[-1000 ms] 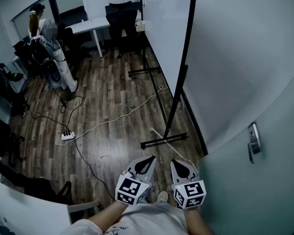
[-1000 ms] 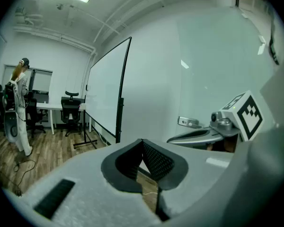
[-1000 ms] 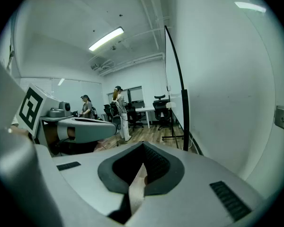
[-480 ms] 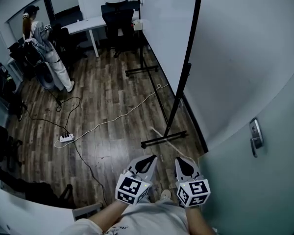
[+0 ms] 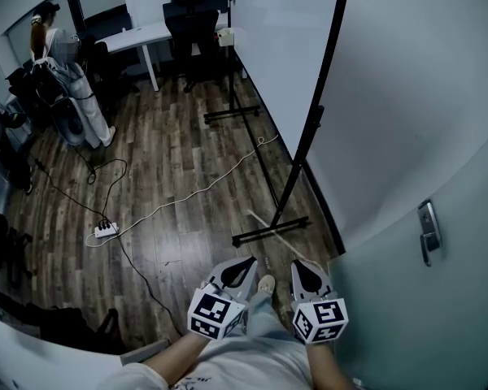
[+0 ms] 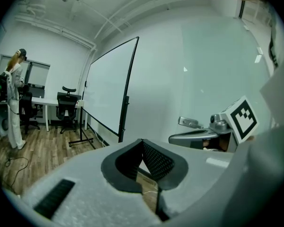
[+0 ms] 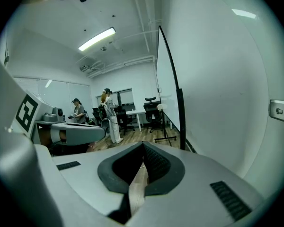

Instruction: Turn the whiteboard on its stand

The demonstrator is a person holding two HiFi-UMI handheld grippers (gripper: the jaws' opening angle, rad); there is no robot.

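**Whiteboard on its stand, both hand-held grippers short of it**

We see the whiteboard (image 5: pixel 281 51) upright on its black stand (image 5: pixel 270 232). It runs close along the pale wall, and its near foot rests on the wood floor (image 5: pixel 171 161). Well apart from the whiteboard, on our side of that foot, we carry the left hand-held gripper (image 5: pixel 246 265) and the right hand-held gripper (image 5: pixel 303 268) side by side above the floor. Each has its jaws drawn fully together, tips meeting, with nothing between them.

To the right of the whiteboard's near end is a door (image 5: pixel 407 315) with a metal handle (image 5: pixel 428 232). To the left of the whiteboard, a white cable (image 5: pixel 197 192) trails from beside the stand across the floor to a power strip (image 5: pixel 104 229). Past the whiteboard's far end stand a white worktop (image 5: pixel 146 35) and a dark office chair (image 5: pixel 191 19). Well to the left of the whiteboard stands a person (image 5: pixel 61 63).
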